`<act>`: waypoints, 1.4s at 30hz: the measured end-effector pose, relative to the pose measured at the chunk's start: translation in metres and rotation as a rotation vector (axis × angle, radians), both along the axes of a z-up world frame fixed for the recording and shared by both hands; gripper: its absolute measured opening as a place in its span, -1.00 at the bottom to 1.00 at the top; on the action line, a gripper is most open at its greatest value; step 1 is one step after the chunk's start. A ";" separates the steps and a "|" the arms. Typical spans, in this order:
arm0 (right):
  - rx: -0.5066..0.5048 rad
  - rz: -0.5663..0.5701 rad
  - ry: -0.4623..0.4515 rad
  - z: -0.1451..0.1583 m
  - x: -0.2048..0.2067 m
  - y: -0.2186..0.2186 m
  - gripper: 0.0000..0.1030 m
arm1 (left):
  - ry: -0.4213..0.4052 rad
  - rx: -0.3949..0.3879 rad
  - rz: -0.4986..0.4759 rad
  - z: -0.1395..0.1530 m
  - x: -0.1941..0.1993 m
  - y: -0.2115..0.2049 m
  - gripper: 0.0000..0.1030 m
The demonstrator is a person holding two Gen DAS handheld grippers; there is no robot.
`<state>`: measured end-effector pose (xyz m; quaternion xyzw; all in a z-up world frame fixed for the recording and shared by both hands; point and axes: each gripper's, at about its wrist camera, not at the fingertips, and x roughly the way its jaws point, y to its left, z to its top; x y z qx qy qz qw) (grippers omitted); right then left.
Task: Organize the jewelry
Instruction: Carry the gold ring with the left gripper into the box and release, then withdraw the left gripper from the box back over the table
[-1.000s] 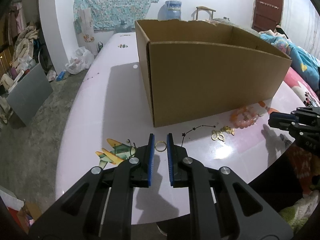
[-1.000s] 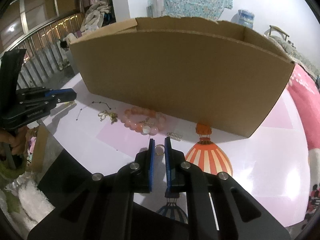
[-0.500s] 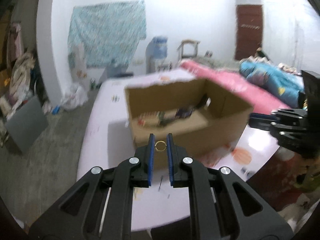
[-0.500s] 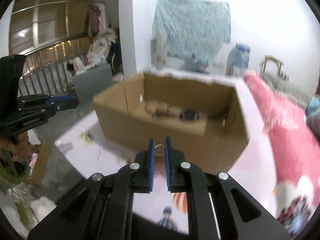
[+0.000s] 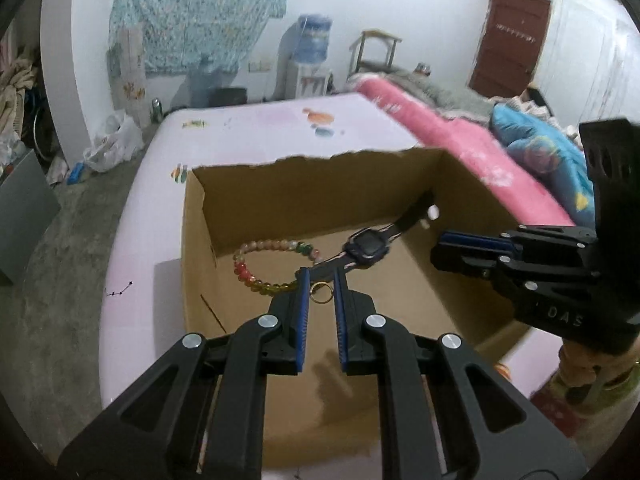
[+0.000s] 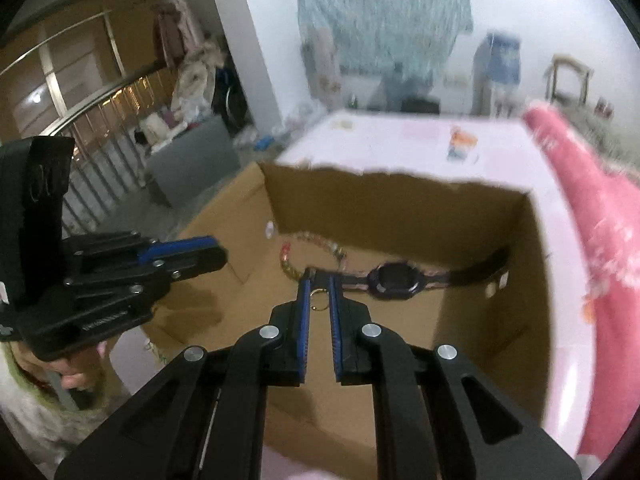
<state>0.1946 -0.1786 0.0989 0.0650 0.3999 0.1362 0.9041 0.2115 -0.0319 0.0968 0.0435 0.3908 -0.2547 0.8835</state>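
Both rings (image 5: pixel 320 293) now over box (image 5: pixel 248 196)

Black gripper (image 5: pixel 320 280) linkages, silver screws, blue-lined jaws.

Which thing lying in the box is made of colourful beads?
The bead bracelet on the cardboard box floor. The watch beside it is dark with a strap.

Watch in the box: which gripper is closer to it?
Right, likely. The right gripper hovers just left of the watch; the left gripper hangs farther left.
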 end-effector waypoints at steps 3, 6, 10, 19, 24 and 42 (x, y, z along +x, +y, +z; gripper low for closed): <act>0.011 -0.003 0.032 -0.008 0.013 -0.006 -0.79 | 0.008 0.007 0.001 -0.006 0.007 -0.003 -0.75; 0.030 -0.009 0.037 -0.011 0.016 -0.011 -0.72 | 0.021 -0.005 0.006 -0.010 0.009 -0.003 -0.61; 0.048 -0.023 0.014 -0.005 0.013 -0.019 -0.50 | 0.017 -0.011 0.018 -0.011 0.011 0.002 -0.53; 0.035 -0.038 -0.093 0.030 -0.018 -0.029 -0.44 | -0.033 -0.049 0.044 0.011 -0.004 0.021 -0.52; 0.026 -0.054 -0.194 0.064 -0.063 -0.040 -0.28 | -0.106 -0.078 0.035 0.037 -0.045 0.039 -0.37; 0.006 -0.173 -0.129 -0.007 -0.178 -0.030 0.57 | -0.062 0.056 0.086 -0.027 -0.145 0.070 0.57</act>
